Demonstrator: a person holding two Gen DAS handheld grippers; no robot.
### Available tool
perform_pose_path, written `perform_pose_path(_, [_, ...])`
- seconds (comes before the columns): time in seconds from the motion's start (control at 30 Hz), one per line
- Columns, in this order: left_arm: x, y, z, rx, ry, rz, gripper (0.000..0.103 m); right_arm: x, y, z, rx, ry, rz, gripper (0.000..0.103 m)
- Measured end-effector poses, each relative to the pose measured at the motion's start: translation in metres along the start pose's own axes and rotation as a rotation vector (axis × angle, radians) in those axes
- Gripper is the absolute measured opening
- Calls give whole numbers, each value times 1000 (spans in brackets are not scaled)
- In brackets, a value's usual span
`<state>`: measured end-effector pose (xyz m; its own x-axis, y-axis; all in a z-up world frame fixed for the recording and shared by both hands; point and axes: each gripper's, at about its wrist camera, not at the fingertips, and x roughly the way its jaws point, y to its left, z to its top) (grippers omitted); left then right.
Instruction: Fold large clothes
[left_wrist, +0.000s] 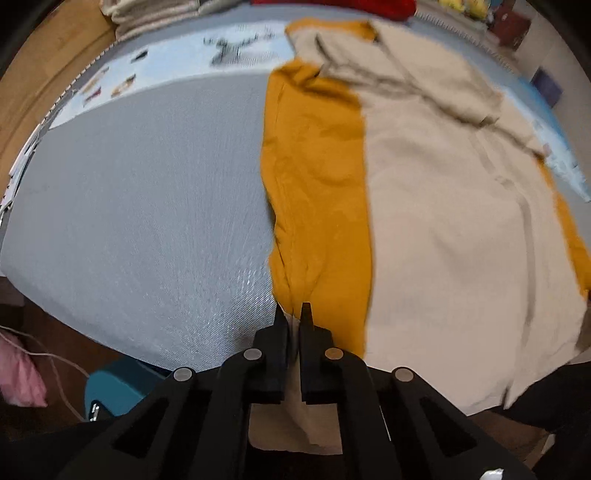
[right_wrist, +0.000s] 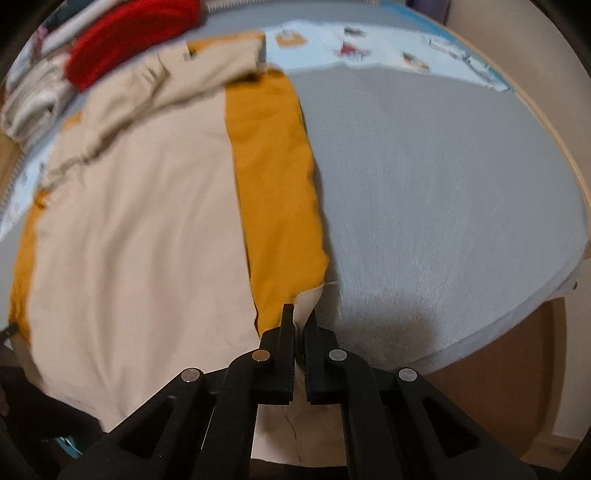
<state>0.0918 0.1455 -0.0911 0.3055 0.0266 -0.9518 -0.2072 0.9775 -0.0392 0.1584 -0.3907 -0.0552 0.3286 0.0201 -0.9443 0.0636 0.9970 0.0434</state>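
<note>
Two wrist views over a bed, each looking down along a pair of black fingers. A large garment (left_wrist: 443, 229), beige across the middle with mustard-yellow panels (left_wrist: 317, 177) along both sides, lies spread flat on the grey bedsheet (left_wrist: 140, 206), its near hem at the bed's front edge and its far end rumpled, with a beige sleeve folded across the body. In the left wrist view the left gripper (left_wrist: 293, 314) is closed to a narrow slit, its fingertips pinching the near corner of the garment where the mustard side panel meets the hem; pale cloth shows between and below the fingers. In the right wrist view the right gripper (right_wrist: 300, 317) is likewise nearly closed and clamps the opposite near corner, where the mustard strip (right_wrist: 273, 192) ends and a beige flap (right_wrist: 308, 299) turns up at the fingertips. Bare grey sheet lies on the outer side of each gripper. Beyond the garment, a pale blue patterned cover (right_wrist: 365, 48) crosses the far part of the bed, with a red knitted item (right_wrist: 125, 40) and a pile of light folded cloth (right_wrist: 33, 99) at the far edge
</note>
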Motion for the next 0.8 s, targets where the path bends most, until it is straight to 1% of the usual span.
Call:
perform_pose_path(0.07, [-22,1,-2,-14,-58,-40,3,-17,-1,8,3,-46,40,3])
perform_pose_path(0.17, [-54,0,-1,-19,-132,-101,2,-45,3,11,-10,-110,81,3])
perform_pose_path(0.2, [-61,2,2,-15,-150,-119,2,-59,2,10,-14,-132,96,3])
perform_pose_path(0.23, [-70,6,1,-10,-169,-144,2,-58,11,19,-17,-147,110,3])
perform_pose_path(0.3, [-89,6,-3,-3,-197,-184,2,-75,16,21,-23,-187,140,3])
perform_pose_path(0.33, [-97,6,-3,2,-208,-198,2,-90,18,20,-29,-216,161,3])
perform_pose_path(0.37, [-106,6,-6,9,-218,-214,2,-89,25,27,-30,-232,178,3])
perform_pose_path(0.47, [-131,13,-17,9,-231,-272,2,-114,30,26,-43,-278,213,3])
perform_pose_path(0.57, [-148,24,-30,11,-227,-302,2,-137,29,15,-57,-306,241,3])
perform_pose_path(0.67, [-163,38,-46,6,-208,-332,2,-156,18,-4,-31,-307,287,3])
perform_pose_path(0.8, [-182,50,-67,11,-184,-368,2,-177,1,-35,0,-311,315,3])
